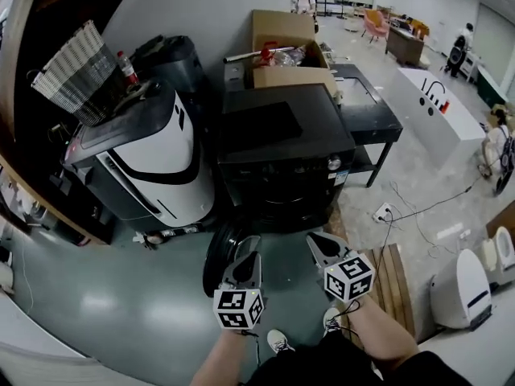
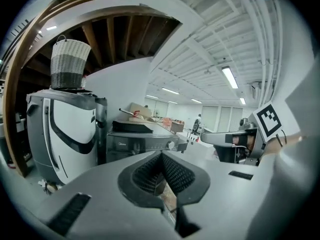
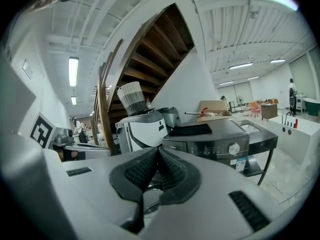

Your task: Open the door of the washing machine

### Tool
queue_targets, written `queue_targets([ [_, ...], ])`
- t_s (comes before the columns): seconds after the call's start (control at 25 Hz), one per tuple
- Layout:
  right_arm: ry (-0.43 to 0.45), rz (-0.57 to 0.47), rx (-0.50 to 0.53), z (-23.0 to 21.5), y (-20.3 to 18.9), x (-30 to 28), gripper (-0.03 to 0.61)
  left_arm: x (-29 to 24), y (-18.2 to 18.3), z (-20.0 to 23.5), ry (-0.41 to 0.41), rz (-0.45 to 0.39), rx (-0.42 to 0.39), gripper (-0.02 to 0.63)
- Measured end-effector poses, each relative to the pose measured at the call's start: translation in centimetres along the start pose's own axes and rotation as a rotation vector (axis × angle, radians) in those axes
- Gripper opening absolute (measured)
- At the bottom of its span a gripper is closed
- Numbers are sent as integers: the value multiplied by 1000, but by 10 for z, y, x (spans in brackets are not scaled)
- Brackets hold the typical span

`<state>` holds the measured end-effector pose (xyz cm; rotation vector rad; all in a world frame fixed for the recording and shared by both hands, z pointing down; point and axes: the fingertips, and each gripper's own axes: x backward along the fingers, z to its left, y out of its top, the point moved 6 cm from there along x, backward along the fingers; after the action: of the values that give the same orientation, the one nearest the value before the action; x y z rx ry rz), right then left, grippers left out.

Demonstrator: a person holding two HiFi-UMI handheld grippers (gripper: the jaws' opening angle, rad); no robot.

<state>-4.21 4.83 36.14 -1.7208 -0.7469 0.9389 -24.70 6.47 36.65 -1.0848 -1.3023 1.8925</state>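
The black front-loading washing machine [image 1: 282, 147] stands in the middle of the head view, with a knob on its panel [image 3: 233, 148]. Its dark round door [image 1: 216, 257] stands swung out from the front, toward the left. Both grippers hang in the air in front of the machine, apart from it and from the door. My left gripper [image 1: 246, 244] is shut with nothing between its ribbed pads [image 2: 175, 171]. My right gripper [image 1: 319, 243] is shut and empty too, pads [image 3: 172, 166] together. Each gripper shows in the other's view: right gripper [image 2: 220, 138], left gripper [image 3: 85, 149].
A white and black appliance [image 1: 153, 159] with a woven basket [image 1: 76, 71] on it stands left of the washer under a wooden staircase. Behind are a cardboard box [image 1: 286, 47] and a black table [image 1: 370, 115]. A power strip with cables [image 1: 382, 213] and a wooden pallet [image 1: 394, 280] lie right.
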Motion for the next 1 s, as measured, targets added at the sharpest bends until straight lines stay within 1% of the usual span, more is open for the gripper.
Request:
queue_targets([
  [0.2,-57,-24,0,-35,18,39,17,-21,17,-42,-54,-6,-22,18],
  [0.4,-80,-32,0,-61,24,65,17,-32,20,-72,-65,10,8,18],
  [0.72,-74,-5,-10,-87,10,85,17,-44,7,-103,-74,50,-13,18],
  [1.0,-49,13,-25,-93,0,83,17,-51,-1,-107,-52,77,-7,18],
])
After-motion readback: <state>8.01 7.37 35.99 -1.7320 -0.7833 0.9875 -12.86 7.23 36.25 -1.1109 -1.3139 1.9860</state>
